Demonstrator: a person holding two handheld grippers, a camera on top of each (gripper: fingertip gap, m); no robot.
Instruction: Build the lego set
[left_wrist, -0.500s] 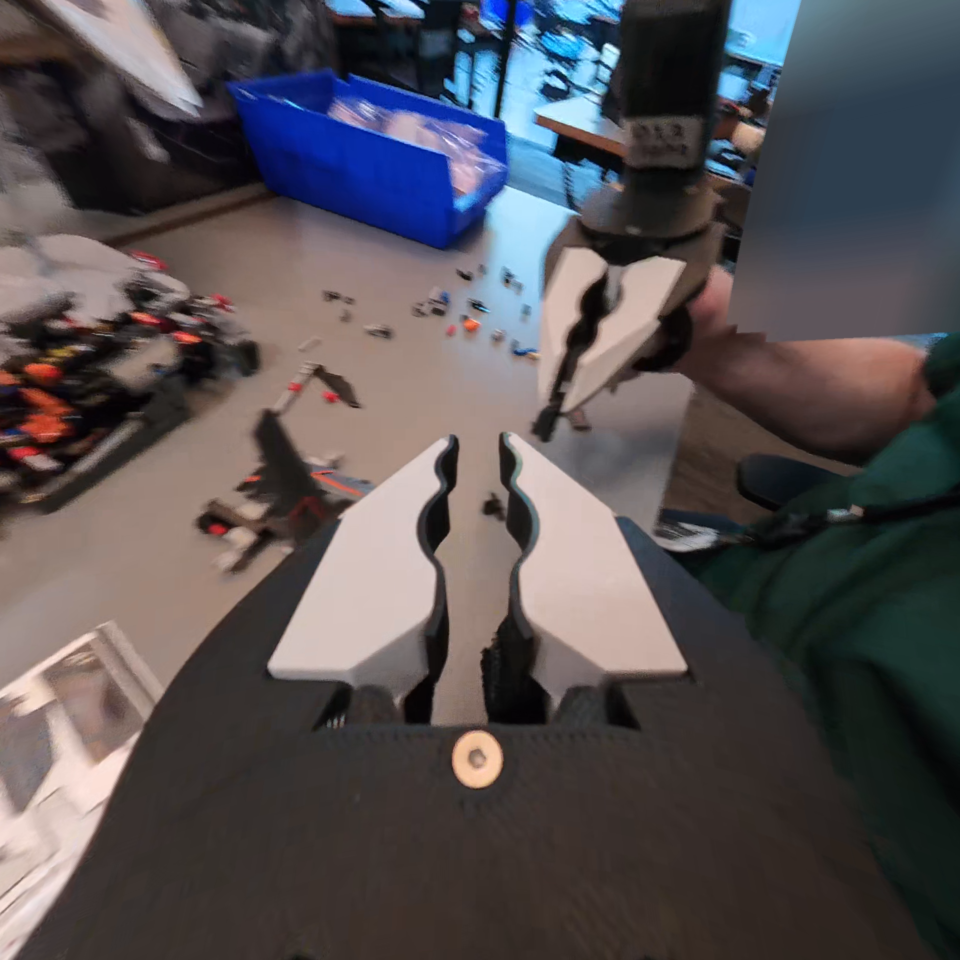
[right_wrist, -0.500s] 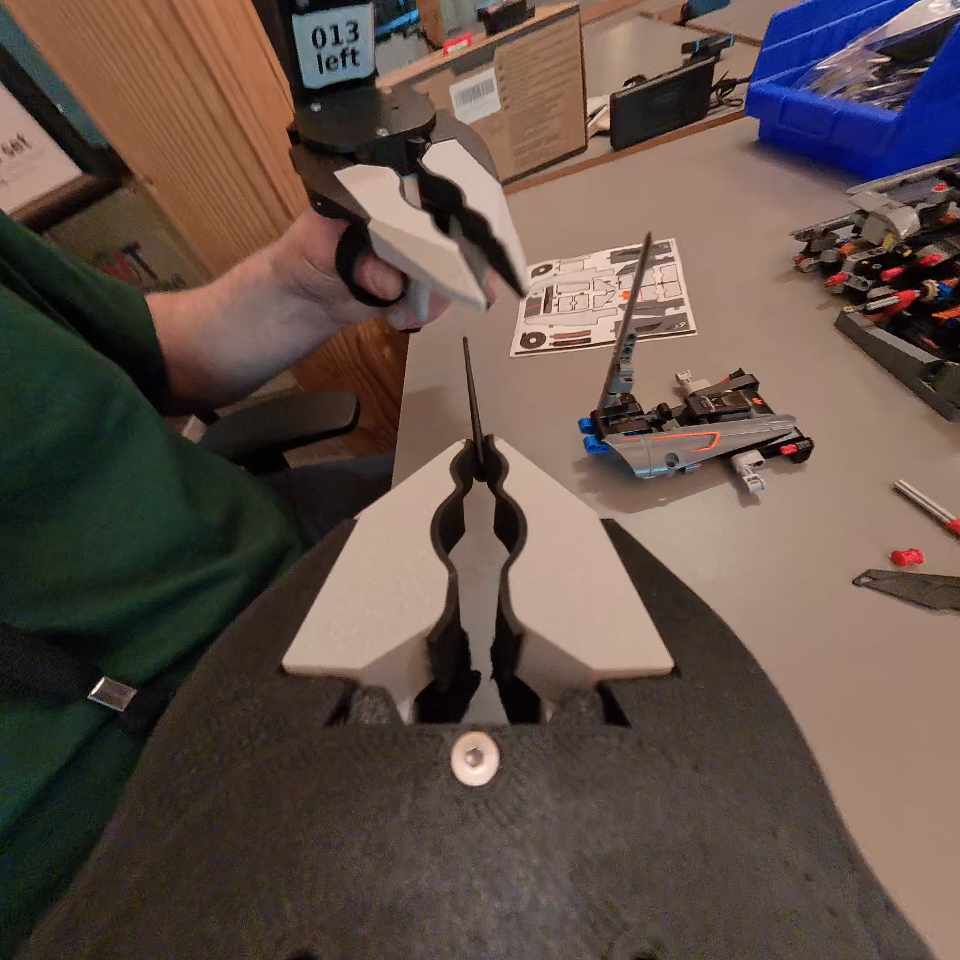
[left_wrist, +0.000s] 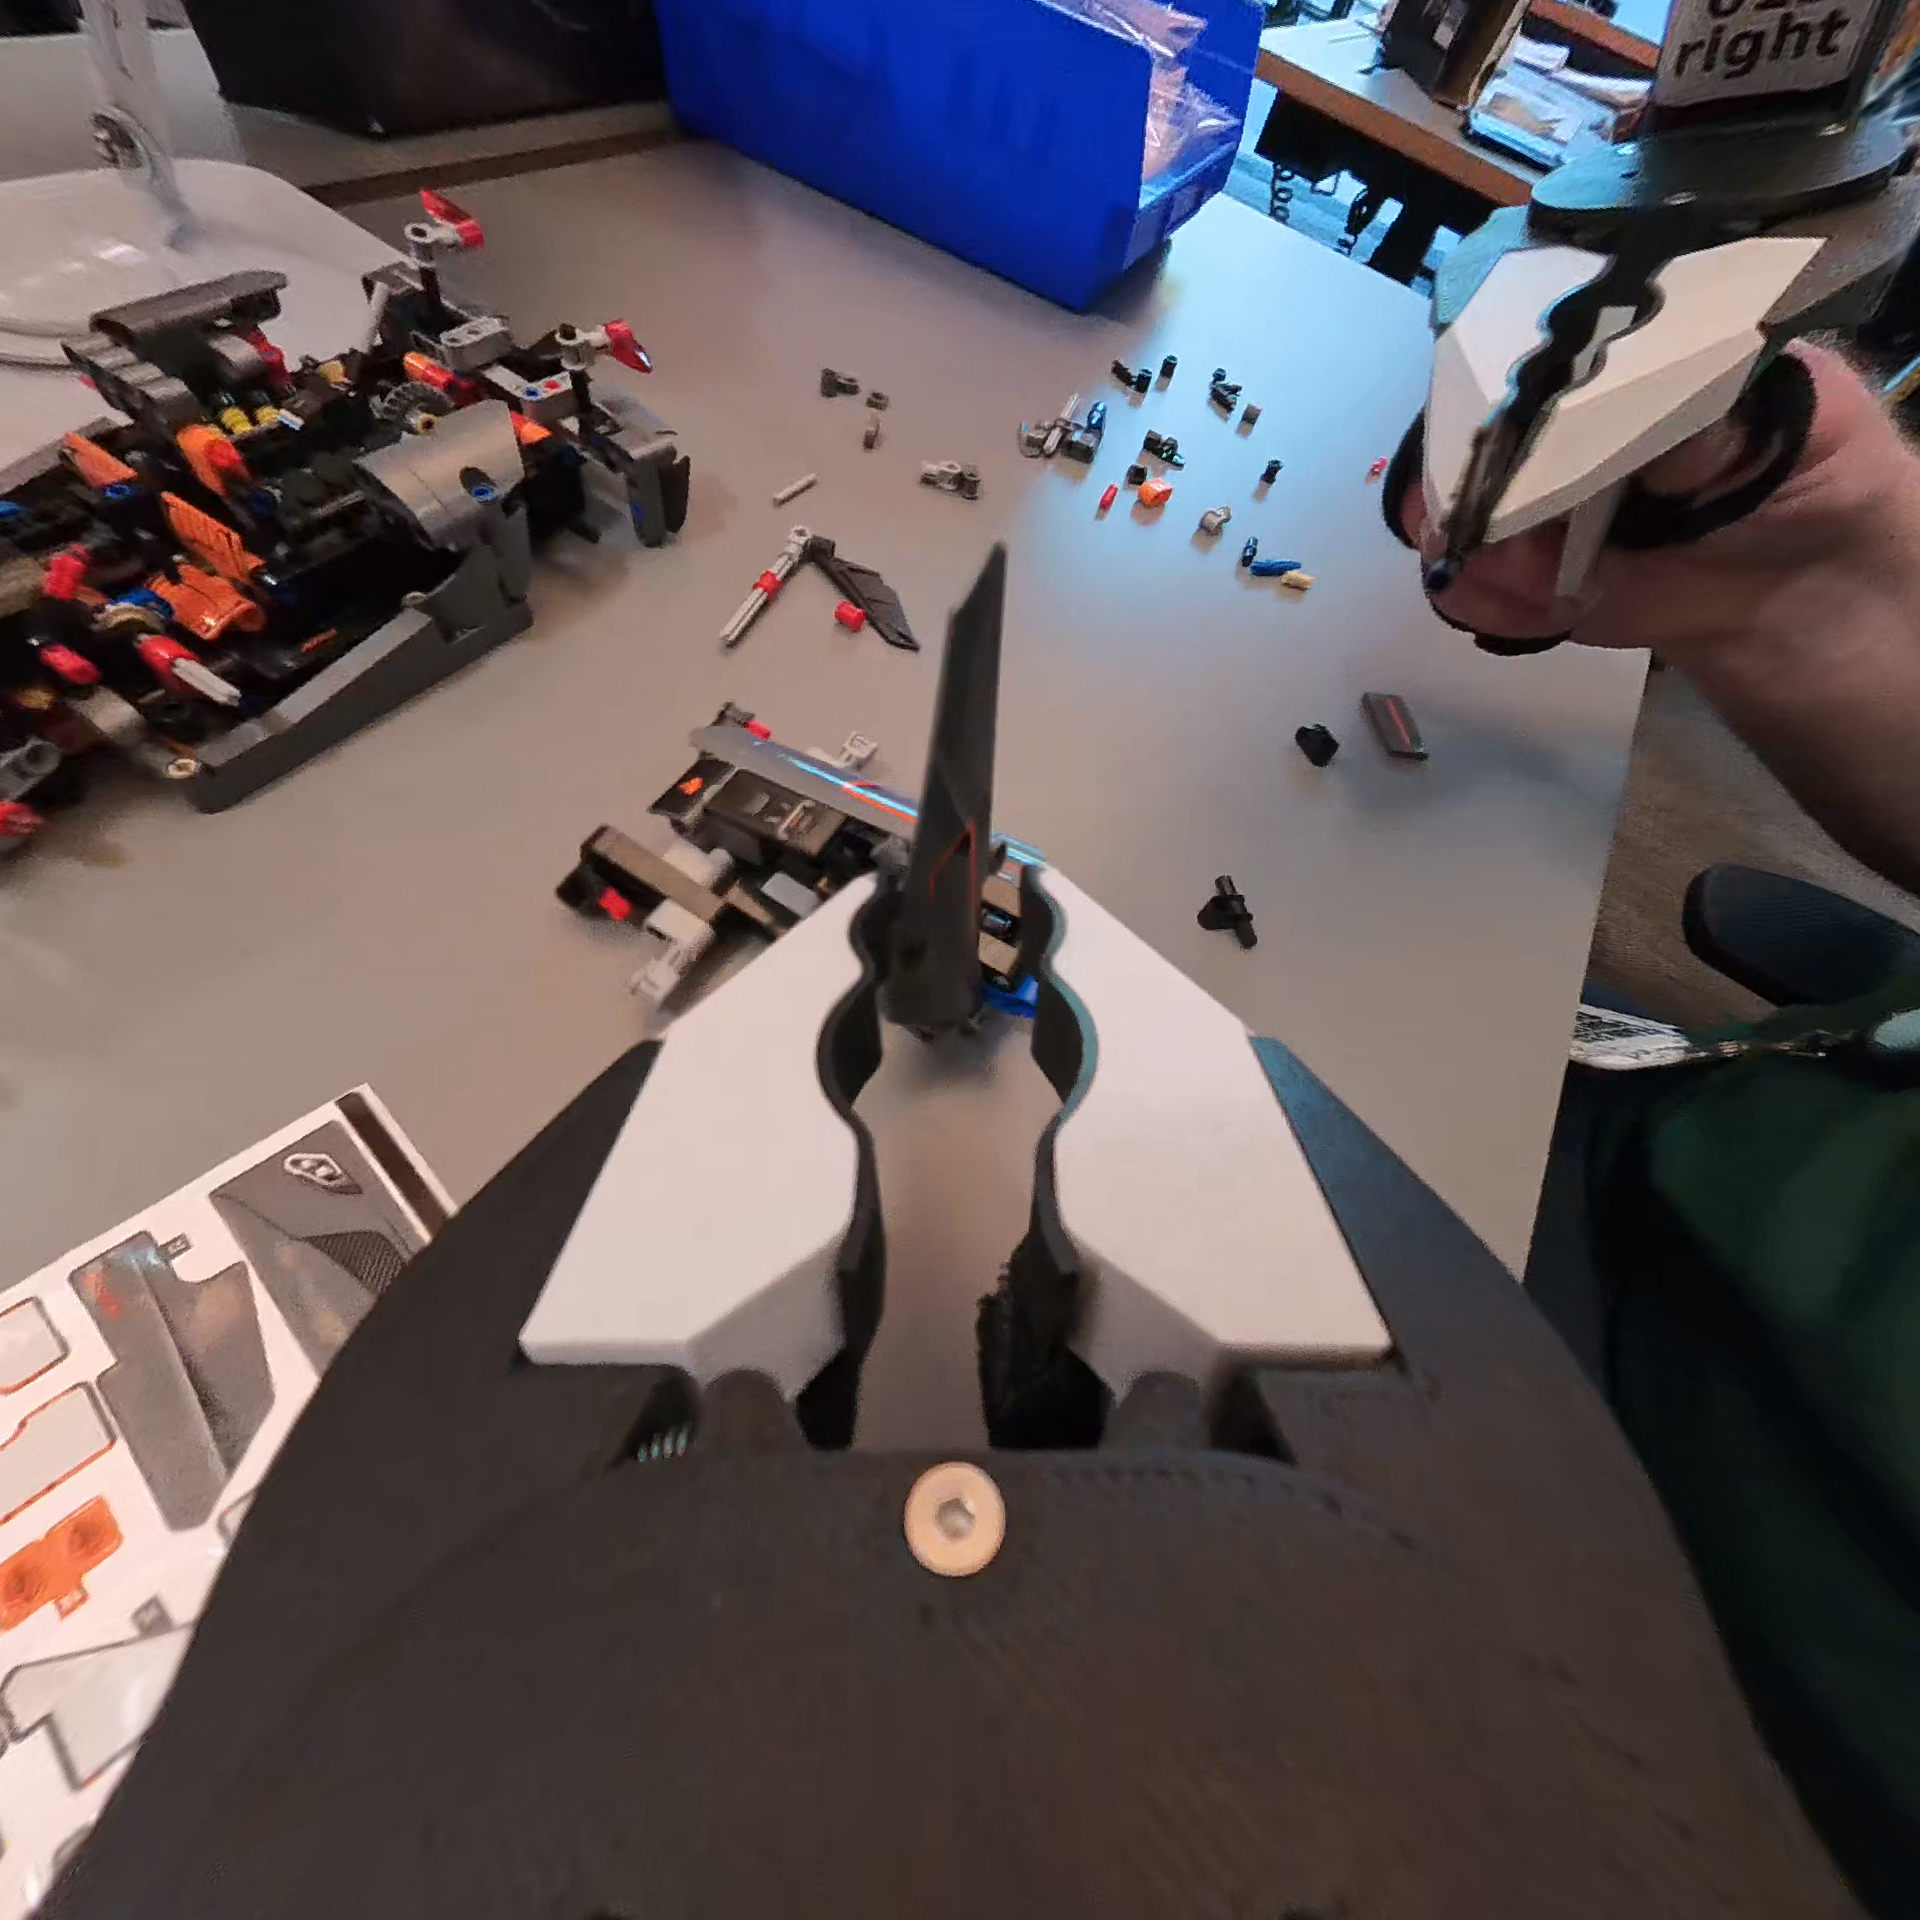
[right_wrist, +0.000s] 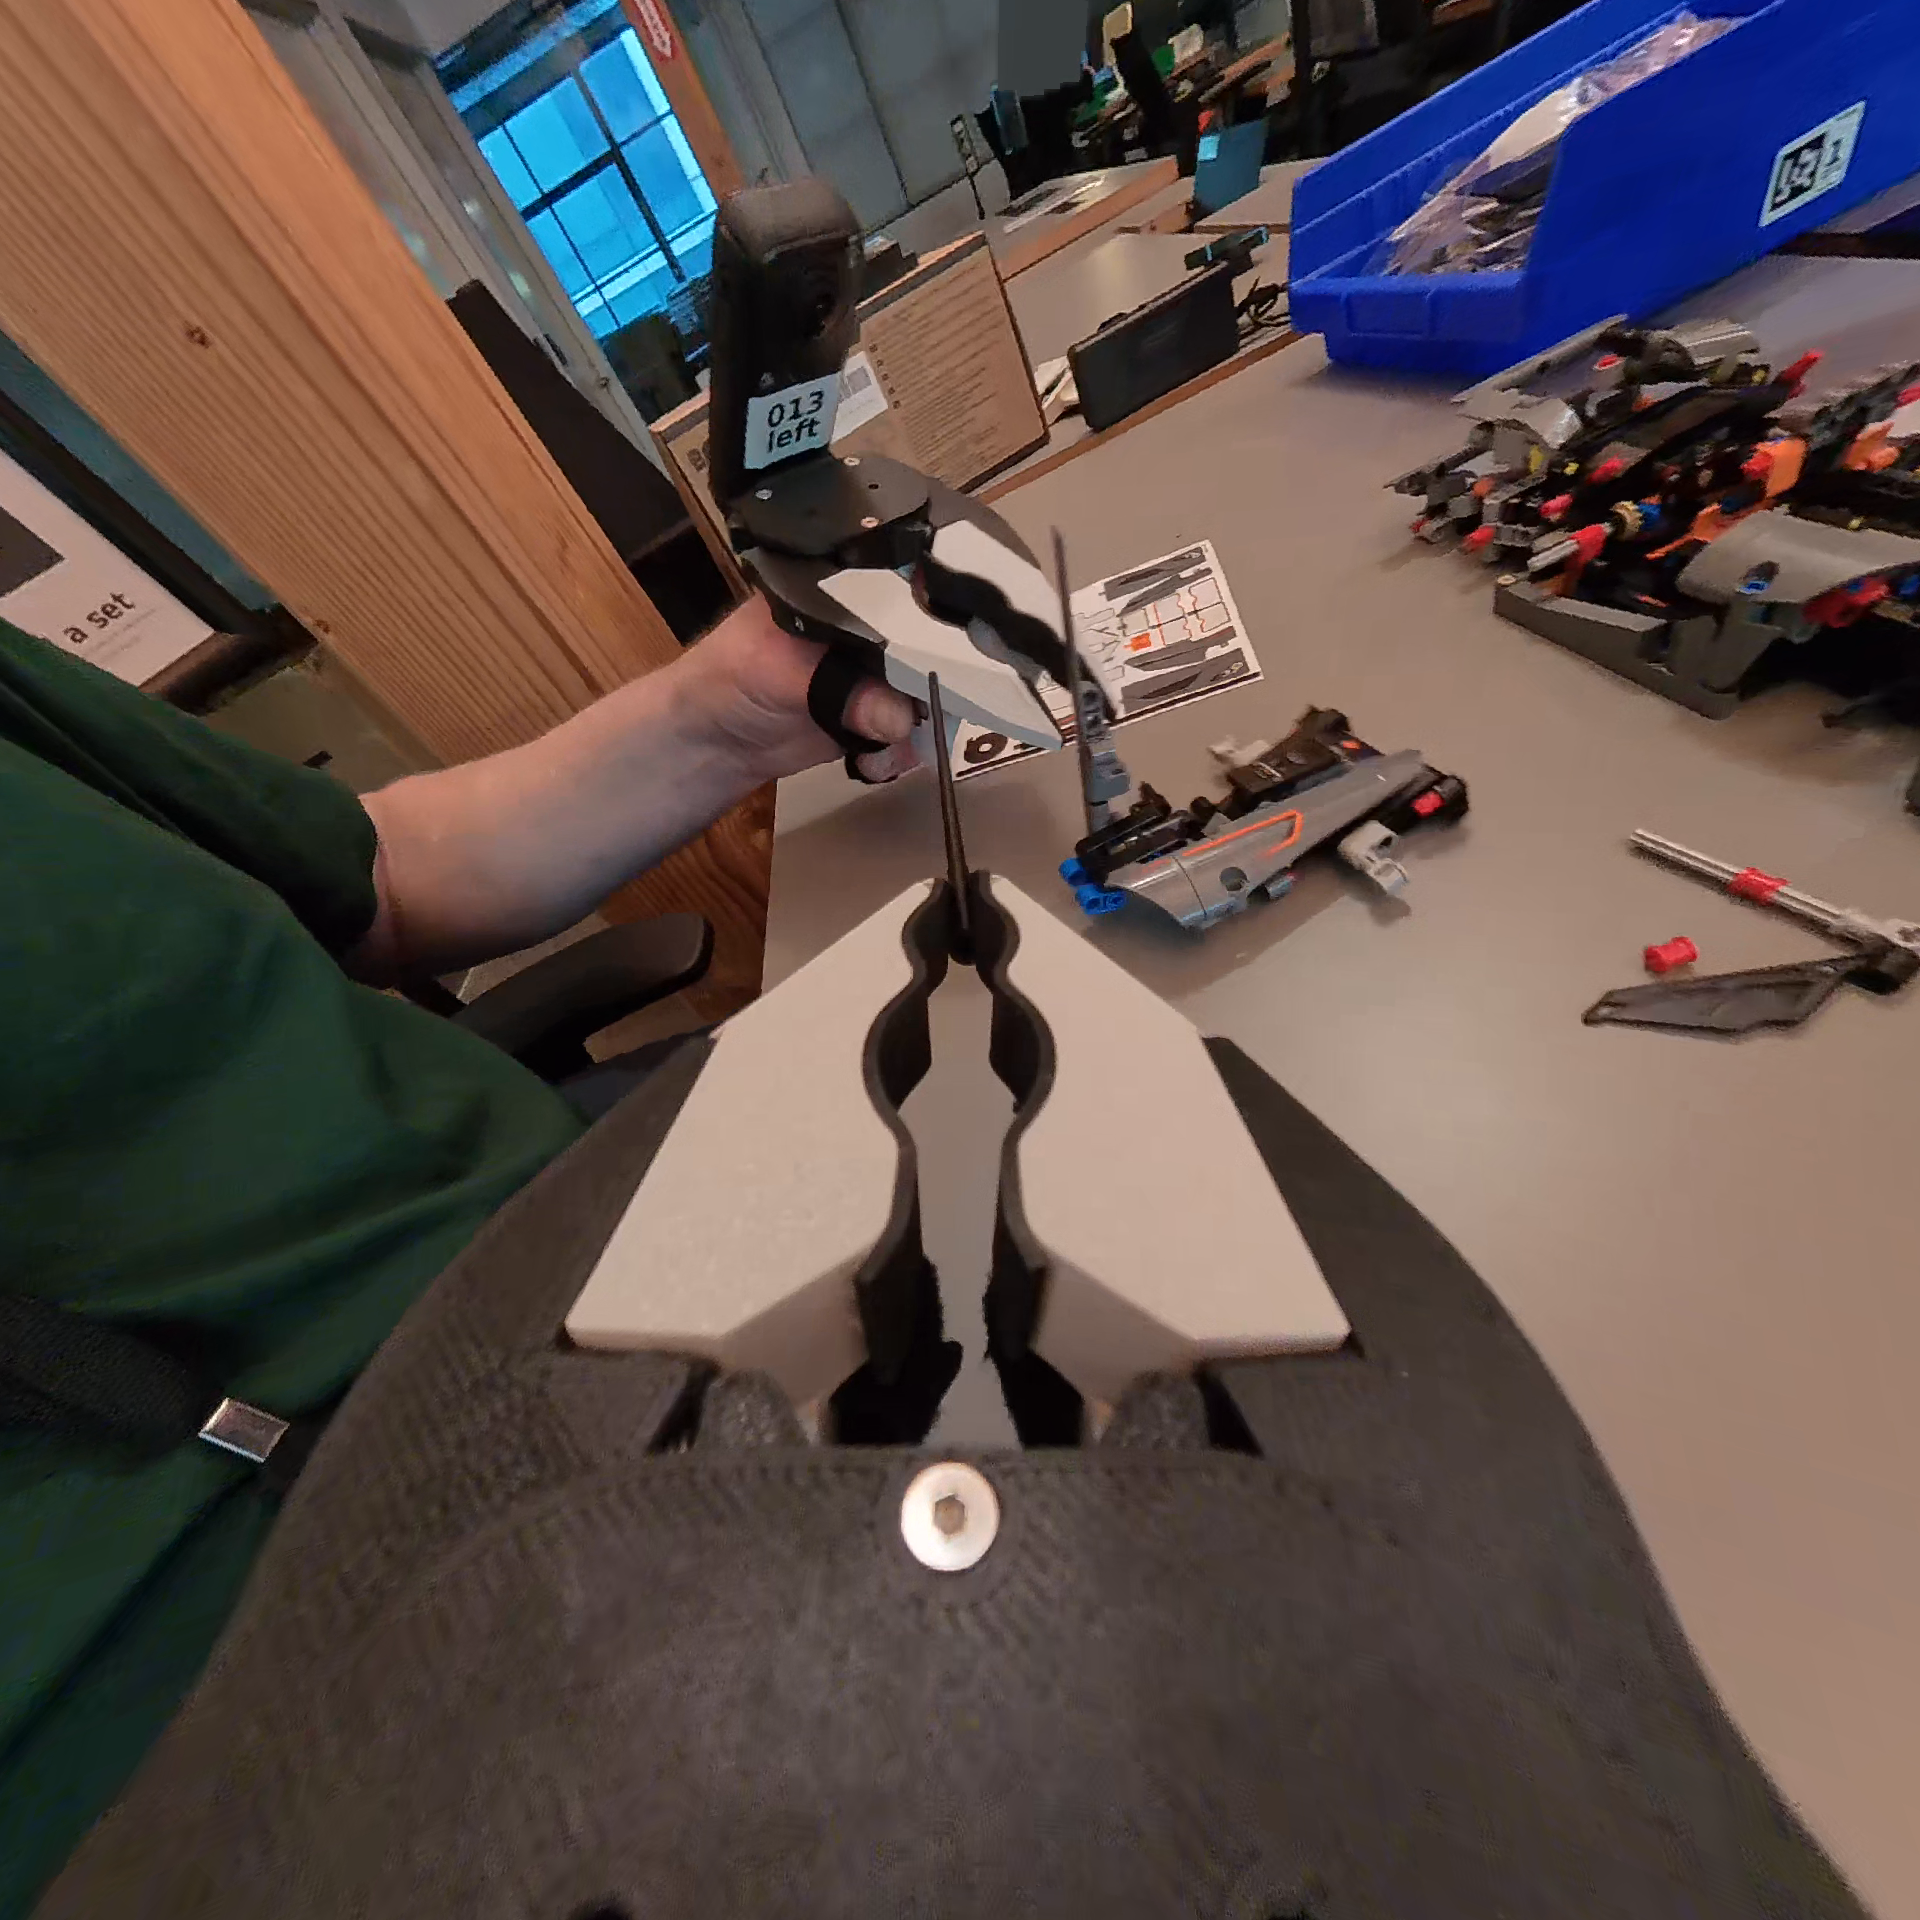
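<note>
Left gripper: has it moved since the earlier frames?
Yes. The left gripper has come down toward the grey sub-assembly, now around its upright black panel.

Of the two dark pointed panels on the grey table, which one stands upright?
The dark pointed panel fixed on the small grey sub-assembly stands upright, at the left gripper. The other dark pointed panel lies flat beside a red bush.

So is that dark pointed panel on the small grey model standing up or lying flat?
Standing up. The dark panel rises nearly vertical from the small grey model, which itself lies flat on the table.
</note>
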